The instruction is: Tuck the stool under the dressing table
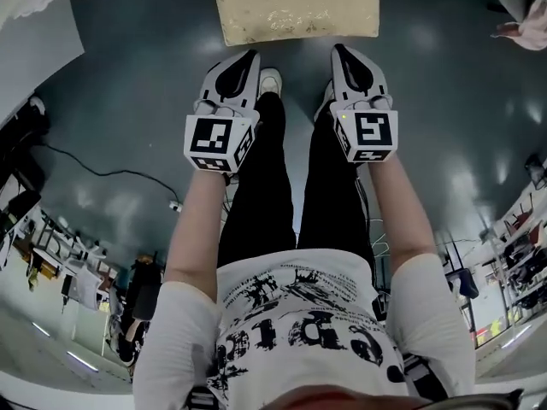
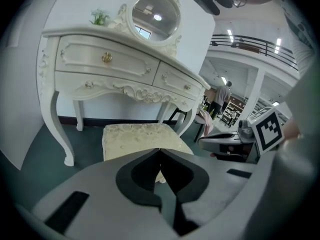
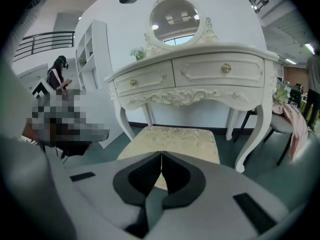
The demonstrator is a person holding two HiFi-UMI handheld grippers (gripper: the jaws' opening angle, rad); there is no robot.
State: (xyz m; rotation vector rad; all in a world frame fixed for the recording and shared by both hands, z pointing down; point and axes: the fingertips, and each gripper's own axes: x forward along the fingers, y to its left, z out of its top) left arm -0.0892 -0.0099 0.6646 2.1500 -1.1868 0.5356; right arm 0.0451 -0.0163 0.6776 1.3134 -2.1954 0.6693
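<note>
Left gripper and right gripper, jaws together and empty, face the stool at 12 o'clock, apparently to push it under the dressing table.

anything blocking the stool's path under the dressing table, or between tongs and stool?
Nothing visible. The stool stands before the dressing table, gap between its legs open. Left tongs and right tongs, both shut, face the seat with only air between.

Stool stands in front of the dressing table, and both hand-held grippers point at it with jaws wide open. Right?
Not open: the left gripper view and right gripper view show the left hand-held gripper and right hand-held gripper with jaws together, nothing between. The stool does stand in front of the dressing table.
</note>
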